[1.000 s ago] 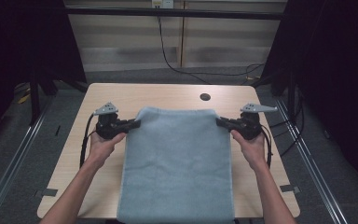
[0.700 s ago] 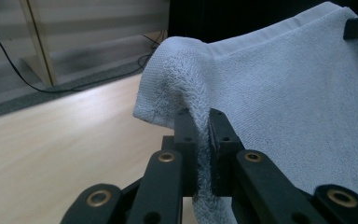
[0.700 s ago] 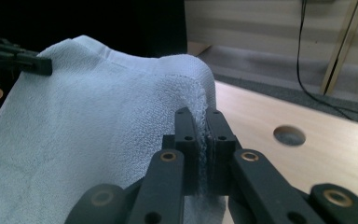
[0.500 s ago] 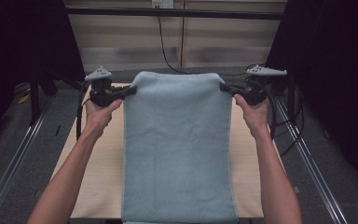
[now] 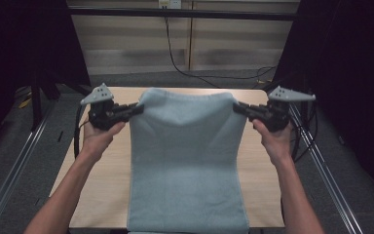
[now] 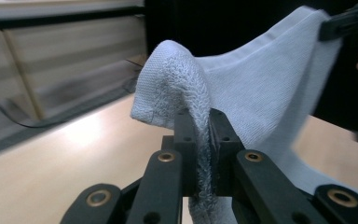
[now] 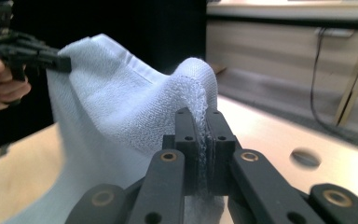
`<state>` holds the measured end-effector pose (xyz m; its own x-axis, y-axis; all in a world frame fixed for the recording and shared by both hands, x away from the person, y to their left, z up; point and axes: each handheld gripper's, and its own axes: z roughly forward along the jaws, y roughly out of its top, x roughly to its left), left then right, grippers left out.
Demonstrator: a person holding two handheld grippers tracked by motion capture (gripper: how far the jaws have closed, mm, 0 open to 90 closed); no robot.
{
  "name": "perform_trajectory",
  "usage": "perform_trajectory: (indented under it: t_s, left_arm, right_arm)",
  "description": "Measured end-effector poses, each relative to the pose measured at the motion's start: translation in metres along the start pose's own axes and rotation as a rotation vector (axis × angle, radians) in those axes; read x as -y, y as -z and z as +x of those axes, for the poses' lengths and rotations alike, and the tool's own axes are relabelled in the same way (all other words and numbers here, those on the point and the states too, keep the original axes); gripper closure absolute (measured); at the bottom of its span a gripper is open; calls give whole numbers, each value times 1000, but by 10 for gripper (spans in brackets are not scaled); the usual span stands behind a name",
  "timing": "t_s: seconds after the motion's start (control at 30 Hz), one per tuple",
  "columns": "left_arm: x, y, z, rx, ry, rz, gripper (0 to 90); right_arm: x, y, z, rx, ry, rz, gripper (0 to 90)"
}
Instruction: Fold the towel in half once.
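Light-blue terry towel [image 5: 187, 161] held up by its two far corners above the wooden table [image 5: 112, 195], upper part lifted off the surface, top edge sagging a bit betw. grips; lower end drapes to the table's near edge. L gripper [image 5: 135, 108] clamped tight on far-left corner, R gripper [image 5: 238, 108] same on far-right corner; cloth pinched betw. pads in both gripper views.

A pale wooden tabletop [image 5: 102, 195] stands on grey carpeted floor [image 5: 9, 161]. Beyond it, a light panelled wall [image 5: 224, 44] with a black cable [image 5: 175, 58] hanging down. Dark curtains [image 5: 345, 58] flank both sides.
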<state>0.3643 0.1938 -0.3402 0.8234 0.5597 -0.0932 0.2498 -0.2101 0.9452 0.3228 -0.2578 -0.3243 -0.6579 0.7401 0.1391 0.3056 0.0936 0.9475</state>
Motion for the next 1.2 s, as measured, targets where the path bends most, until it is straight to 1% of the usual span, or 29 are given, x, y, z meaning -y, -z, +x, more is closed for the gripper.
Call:
perform_trajectory:
  t_s: [0.03,0.07,0.1,0.13,0.17,0.2,0.23,0.27,0.3,0.33,0.37,0.4,0.43,0.47,0.5,0.53,0.57,0.6,0.67,0.7,0.77,0.83,0.9,0.93,0.97,1.07,1.13,1.17,1.2]
  left_arm:
    - [10,5,-7,14,-3,11,841]
    - [18,9,-12,24,1,20,842]
    - [26,13,-16,20,14,29,842]
    - [33,18,-20,28,23,42,842]
    - [40,23,-24,17,38,56,842]
    - [45,27,-28,17,57,58,842]
    - [54,33,-34,59,87,53,842]
    - [62,37,-40,65,92,71,843]
    - [70,39,-45,64,84,89,843]
    - [79,40,-48,71,92,100,842]
    - [88,40,-52,78,110,121,842]
    - [97,39,-56,85,121,147,842]
    - [104,38,-59,86,110,168,842]
    - [115,36,-65,89,109,200,841]
    - [121,35,-67,100,124,227,840]
    - [130,34,-70,110,127,269,840]
    - [136,33,-73,110,134,302,839]
    - [143,33,-76,116,152,322,838]
    - [156,33,-80,137,153,355,837]
    - [162,33,-80,127,148,377,836]
    - [173,30,-77,149,175,418,832]
    - [179,27,-77,145,175,447,830]
    - [181,23,-78,130,166,458,832]
    - [181,21,-77,123,161,454,833]
    - [180,19,-75,102,160,448,836]
    - [176,7,-63,52,116,436,836]
    - [171,-3,-56,20,66,442,837]
    - [169,-9,-50,10,56,444,837]
    - [167,-15,-44,-3,62,435,838]
  right_arm:
    - [7,3,4,-9,1,8,858]
    - [18,8,10,-11,3,27,858]
    - [27,14,14,-17,4,38,857]
    - [36,19,19,-17,3,43,858]
    - [44,25,23,-12,-5,41,858]
    - [52,31,26,-20,-11,39,858]
    - [57,35,29,-20,-16,39,858]
    - [64,41,36,-19,-18,50,858]
    - [70,44,41,-26,-14,73,858]
    - [75,47,47,-17,3,99,857]
    - [81,50,51,-19,3,114,857]
    - [89,52,53,-30,-15,124,858]
    - [97,54,56,-34,-28,135,858]
    - [105,53,57,-37,-39,153,857]
    - [118,51,60,-32,-49,201,858]
    - [126,50,61,-30,-50,223,858]
    - [139,48,63,-40,-77,255,858]
    - [148,47,64,-45,-88,285,858]
    - [164,46,69,-66,-113,332,857]
    - [171,46,71,-64,-107,358,857]
    - [185,44,74,-78,-127,400,857]
    - [195,38,75,-71,-132,451,857]
    - [199,33,76,-73,-145,469,859]
    - [199,30,76,-63,-161,476,861]
    - [200,28,75,-50,-163,472,861]
    - [197,17,73,-6,-119,478,863]
    - [191,5,68,31,-89,485,863]
    - [188,-2,63,53,-72,490,863]
    - [185,-10,58,72,-64,496,863]
